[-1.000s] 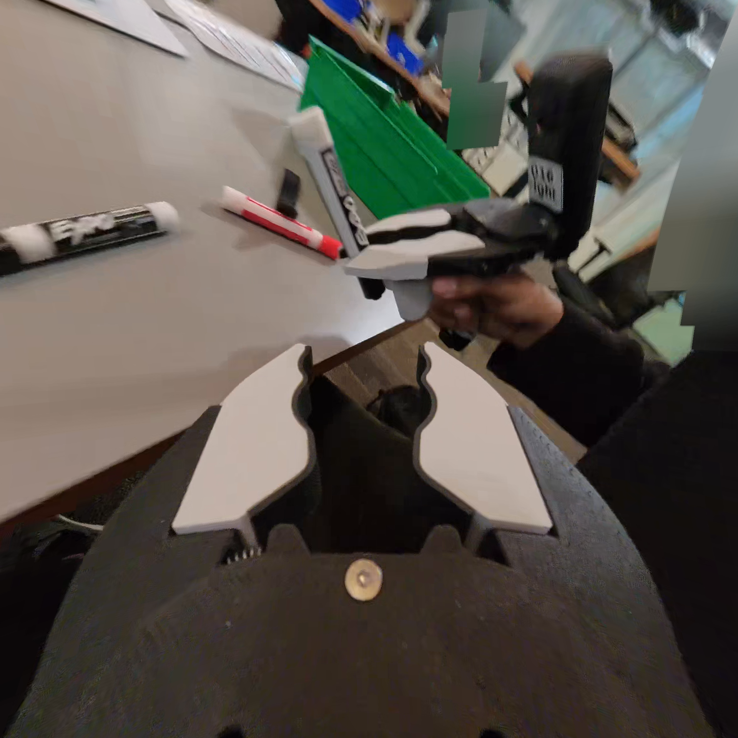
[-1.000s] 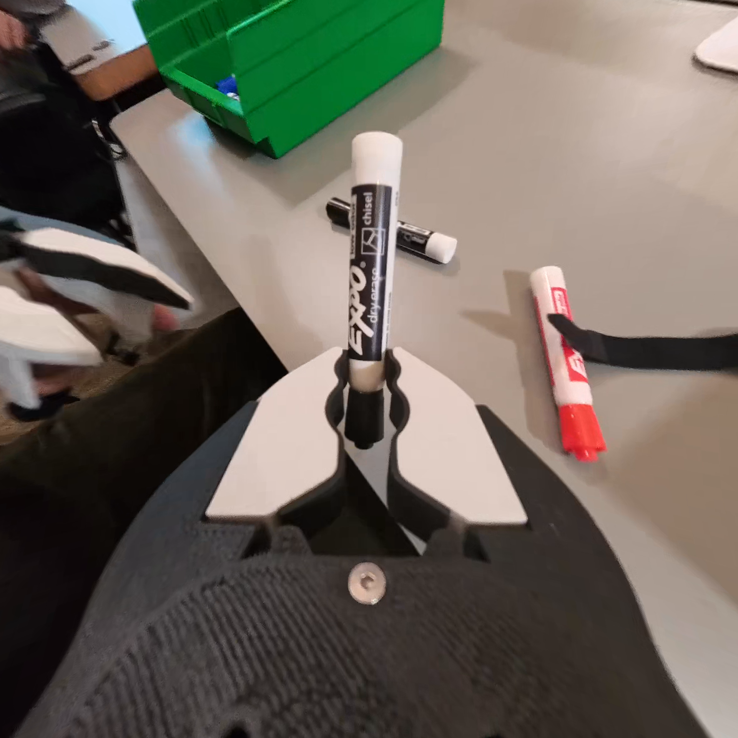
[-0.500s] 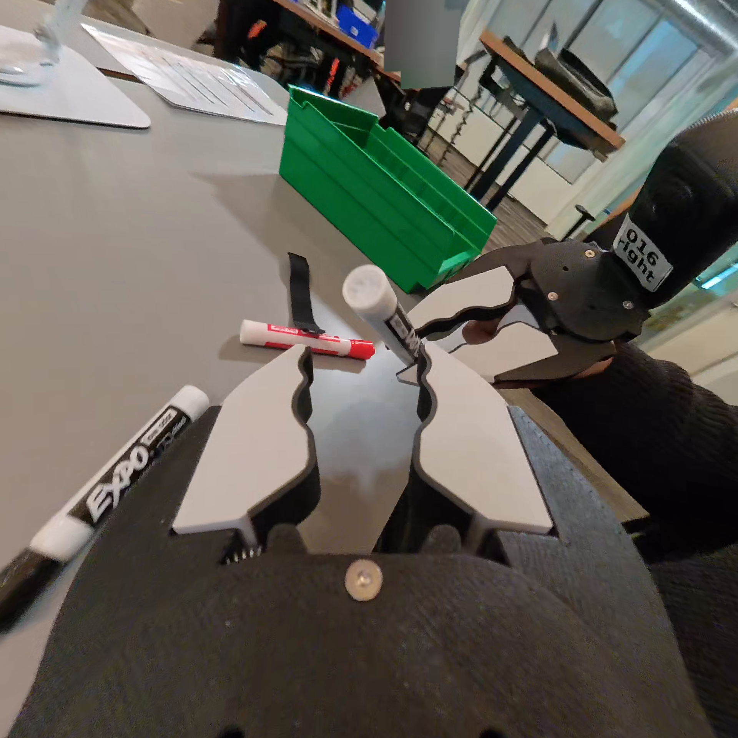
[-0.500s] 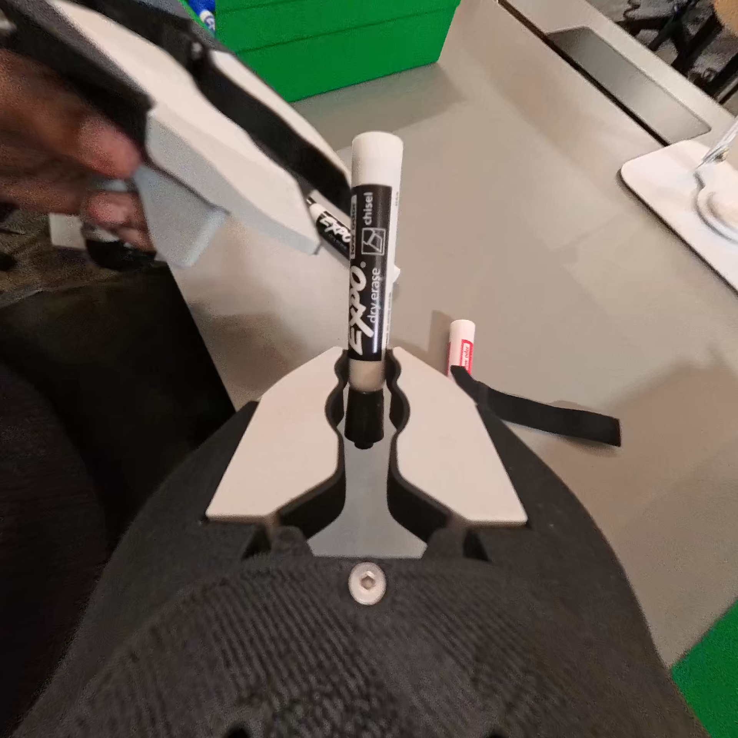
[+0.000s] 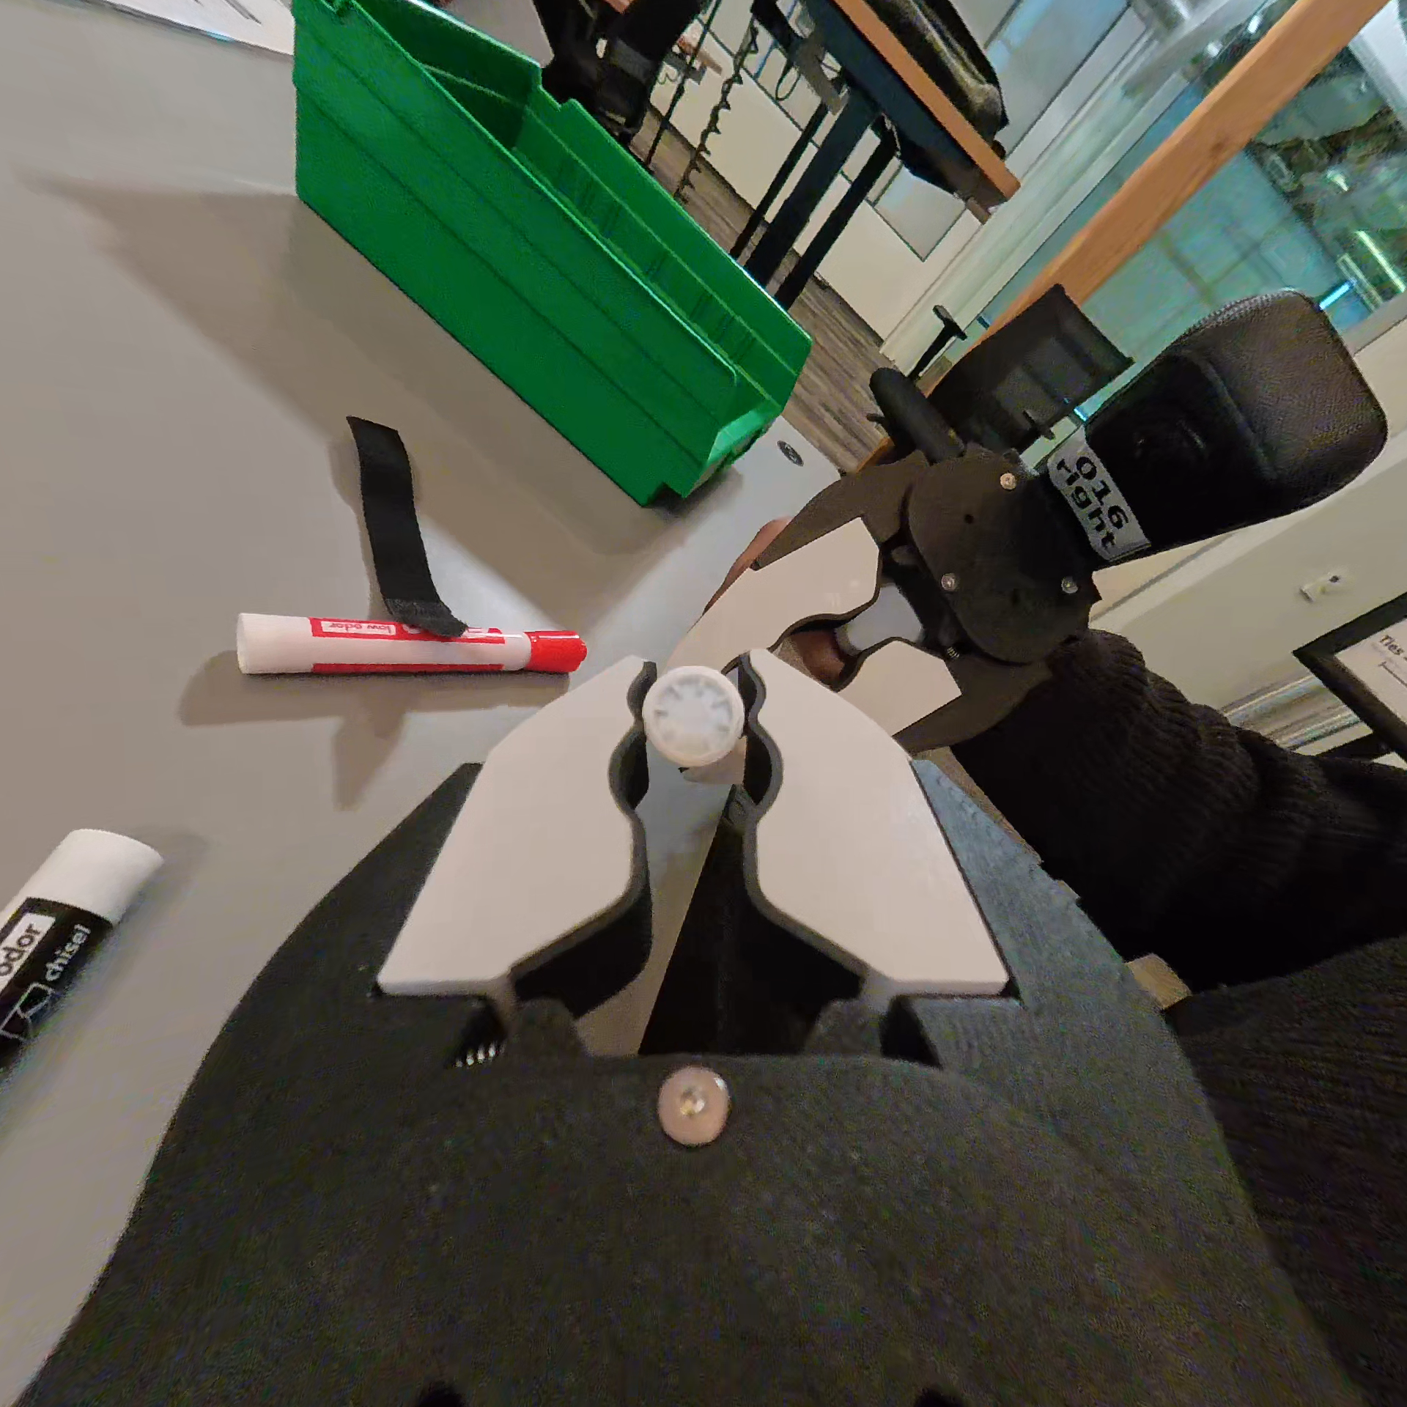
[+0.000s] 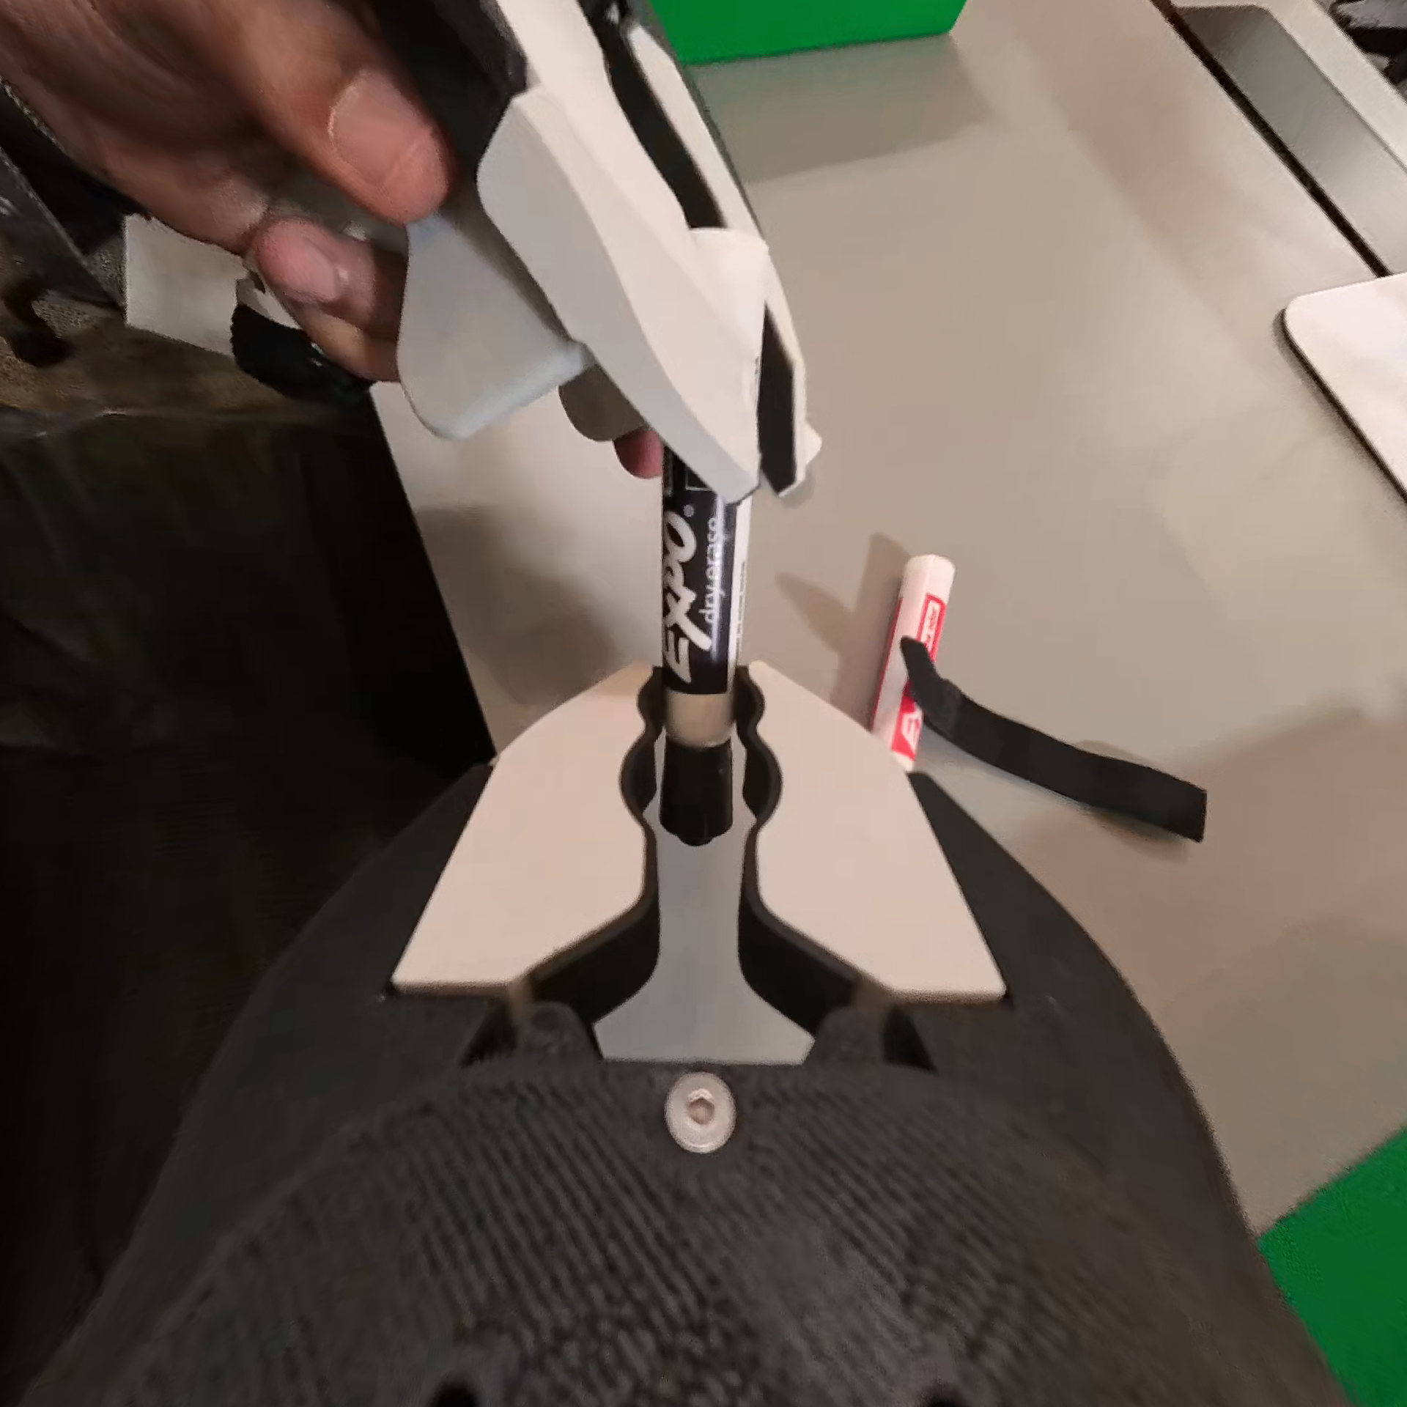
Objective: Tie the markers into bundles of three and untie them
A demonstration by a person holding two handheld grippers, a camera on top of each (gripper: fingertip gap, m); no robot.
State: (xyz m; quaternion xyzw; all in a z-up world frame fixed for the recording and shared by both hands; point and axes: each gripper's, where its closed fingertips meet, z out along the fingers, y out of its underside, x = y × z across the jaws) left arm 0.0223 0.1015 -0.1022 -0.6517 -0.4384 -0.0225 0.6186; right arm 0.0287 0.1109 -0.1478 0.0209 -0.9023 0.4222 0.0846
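Observation:
A black dry-erase marker (image 6: 700,594) with a white rear end is held above the grey table's edge (image 6: 426,487). My right gripper (image 6: 700,674) is shut on it just above its black cap, which sits between the jaws. My left gripper (image 5: 693,670) is shut around the marker's white end (image 5: 693,716), seen end-on. In the right wrist view the left gripper's fingers (image 6: 647,304) cover the top of the marker, and a hand (image 6: 251,152) holds that gripper. The right gripper's body (image 5: 990,556) shows behind the marker in the left wrist view.
A red marker (image 5: 403,647) lies on the grey table (image 5: 152,381) with a black strap (image 5: 392,525) resting across it. A second black marker (image 5: 61,929) lies at the left. A green bin (image 5: 533,251) stands behind. A white pad (image 6: 1363,358) lies at the far right. The tips of one gripper are about 5 cm away from the tips of the other.
My left gripper has swung from off the table's edge towards the right gripper, moved onto the marker's white end, and closed on it. The right gripper has kept its hold.

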